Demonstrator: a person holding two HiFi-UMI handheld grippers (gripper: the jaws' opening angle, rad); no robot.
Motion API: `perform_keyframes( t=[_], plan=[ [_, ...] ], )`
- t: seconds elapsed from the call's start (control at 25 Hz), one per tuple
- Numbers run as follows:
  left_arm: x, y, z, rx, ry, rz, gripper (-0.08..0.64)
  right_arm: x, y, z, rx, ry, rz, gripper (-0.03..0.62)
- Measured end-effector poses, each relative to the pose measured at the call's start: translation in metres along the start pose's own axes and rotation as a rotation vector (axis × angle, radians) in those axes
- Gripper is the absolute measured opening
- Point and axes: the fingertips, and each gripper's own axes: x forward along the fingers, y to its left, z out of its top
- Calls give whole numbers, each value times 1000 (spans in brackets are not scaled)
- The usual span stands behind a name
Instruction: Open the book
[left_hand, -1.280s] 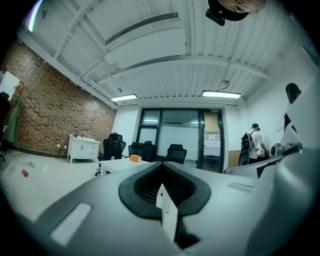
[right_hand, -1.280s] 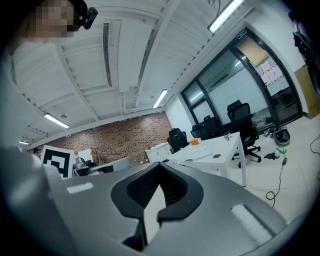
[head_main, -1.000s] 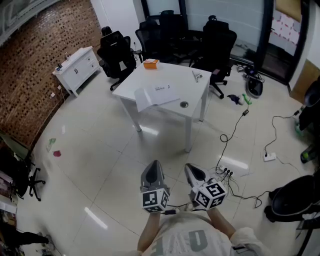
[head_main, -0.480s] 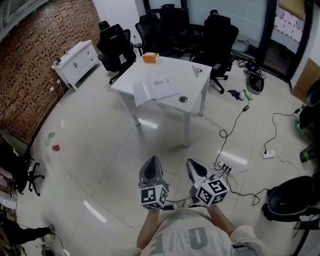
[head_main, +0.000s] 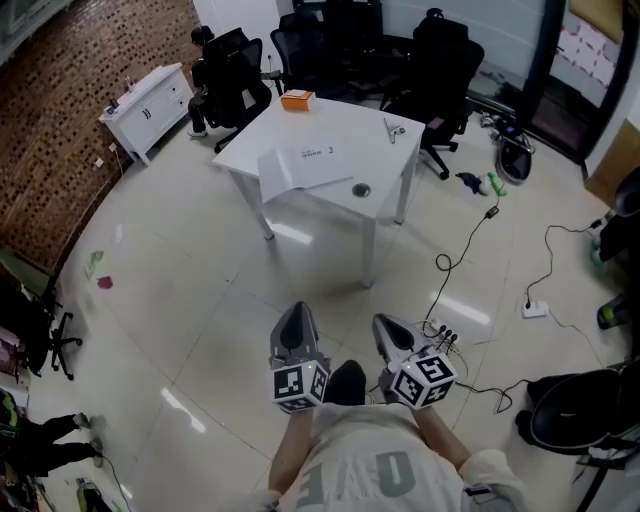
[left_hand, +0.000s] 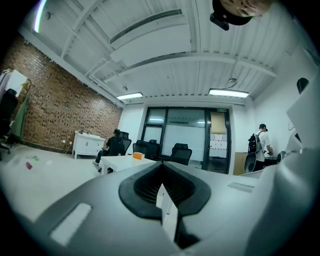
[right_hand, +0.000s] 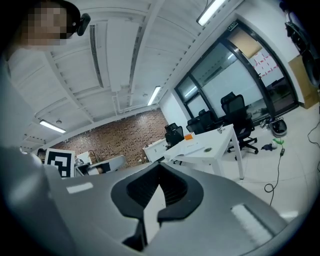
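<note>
The book (head_main: 305, 167) is seen lying flat on the white table (head_main: 385, 160), near the table's front-left edge and well apart from both grippers. From this far off it looks closed. One orange box (head_main: 297, 99) is set at the table's far side. One small round thing (head_main: 361, 189) lies just beside the book, and one small metal thing (head_main: 392, 128) lies toward the right edge.

The left gripper (head_main: 294, 314) and the right gripper (head_main: 384, 323) are held low in front of the person, side by side over the tiled floor (head_main: 200, 300). In each gripper view the jaws are seen pressed together with nothing between them.

Only the head view shows the book clearly, along with the one power strip (head_main: 441, 334) and the cables on the floor. In the gripper views the table and orange box are seen edge-on, and the book cannot be told from the tabletop. Only the left gripper view shows two lit ceiling lamps (left_hand: 228, 93), one standing person (left_hand: 261, 145) with a backpack and one seated person (left_hand: 113, 145) beside the white cabinet (left_hand: 87, 145). The right gripper view alone shows the left gripper's marker cube (right_hand: 60, 163) from the side.

Several black office chairs (head_main: 445, 65) are grouped behind the table; where they overlap, no sure count is possible.
</note>
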Motion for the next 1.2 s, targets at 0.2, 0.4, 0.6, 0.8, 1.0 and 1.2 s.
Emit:
perform_keyframes(
  t=[0.2, 0.4, 0.6, 0.8, 1.0, 1.2],
  plan=[
    [36, 15, 10, 11, -41, 3, 15, 28, -15, 14, -13, -18, -7, 3],
    [97, 47, -11, -35, -29, 21, 15, 80, -51, 19, -29, 0, -30, 3],
    [190, 83, -4, -41, -23, -12, 15, 170, -83, 52, -22, -4, -63, 3],
    [301, 132, 12, -38, -13, -39, 15, 290, -103, 99, -60, -18, -46, 3],
    [404, 162, 27, 1, -4, -121, 15, 396, -139, 154, -80, -57, -67, 3],
    [472, 174, 34, 22, 10, -145, 15, 456, -170, 180, -62, -57, -91, 3]
  ],
)
